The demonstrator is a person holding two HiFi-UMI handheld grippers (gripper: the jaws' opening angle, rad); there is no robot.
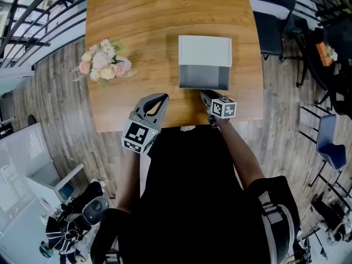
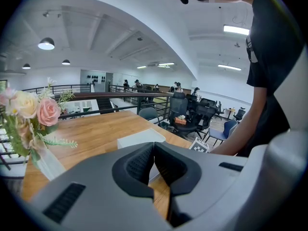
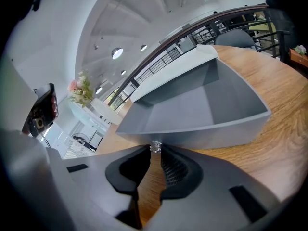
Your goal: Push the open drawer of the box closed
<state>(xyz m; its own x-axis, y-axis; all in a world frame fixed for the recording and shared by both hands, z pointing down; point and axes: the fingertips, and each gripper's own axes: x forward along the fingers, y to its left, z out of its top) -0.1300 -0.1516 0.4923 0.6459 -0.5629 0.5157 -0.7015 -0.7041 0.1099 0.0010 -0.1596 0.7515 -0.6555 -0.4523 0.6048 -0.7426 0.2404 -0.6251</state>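
Observation:
A white box (image 1: pixel 204 49) stands on the wooden table (image 1: pixel 137 15). Its grey drawer (image 1: pixel 203 77) is pulled out toward me and holds nothing. In the right gripper view the drawer (image 3: pixel 192 109) fills the middle, and its small clear knob (image 3: pixel 155 146) sits between the tips of my right gripper (image 3: pixel 155 148). That right gripper (image 1: pixel 206 95) is against the drawer's front, jaws closed on the knob. My left gripper (image 1: pixel 159 99) hovers over the table's near edge, left of the drawer, with its fingertips touching and nothing held. From the left gripper (image 2: pixel 154 143) view the box (image 2: pixel 139 137) shows just behind the tips.
A bunch of pink and cream flowers (image 1: pixel 103 62) lies on the table's left side, also close by as flowers (image 2: pixel 29 109) in the left gripper view. Dark office chairs (image 1: pixel 272 15) stand right of the table. A railing (image 1: pixel 27 15) runs along the far left.

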